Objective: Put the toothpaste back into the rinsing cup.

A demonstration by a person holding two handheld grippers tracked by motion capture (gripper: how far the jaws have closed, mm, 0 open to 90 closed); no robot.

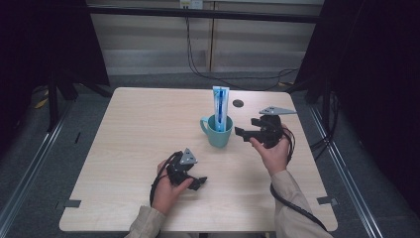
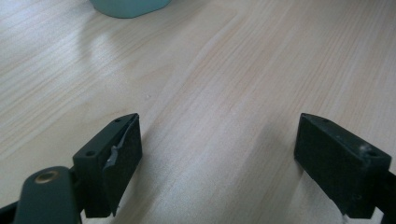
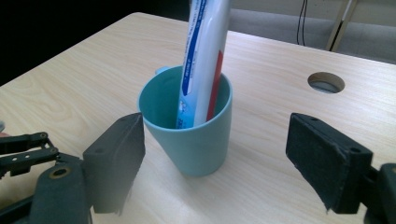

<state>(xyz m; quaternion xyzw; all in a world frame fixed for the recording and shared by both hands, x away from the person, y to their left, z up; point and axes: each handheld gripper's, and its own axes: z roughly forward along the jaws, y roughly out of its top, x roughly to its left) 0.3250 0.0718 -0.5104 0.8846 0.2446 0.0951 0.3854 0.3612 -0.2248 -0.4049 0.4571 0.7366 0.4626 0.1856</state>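
A teal mug (image 1: 217, 132) stands on the light wooden table (image 1: 138, 129), a little right of its middle. A white and blue toothpaste tube (image 1: 220, 106) stands upright inside it. My right gripper (image 1: 245, 130) is open just right of the mug, jaws pointing at it. In the right gripper view the mug (image 3: 191, 135) and tube (image 3: 203, 60) sit just beyond the open jaws of the right gripper (image 3: 215, 158), nothing between them. My left gripper (image 1: 199, 182) is open near the front, low over bare wood. The left gripper (image 2: 217, 154) faces the mug's base (image 2: 128, 7) farther off.
A round cable hole (image 1: 238, 103) is in the table behind the mug, also seen in the right gripper view (image 3: 326, 82). Black cables hang from the wall behind the table (image 1: 198, 69). Dark frame posts stand at both sides.
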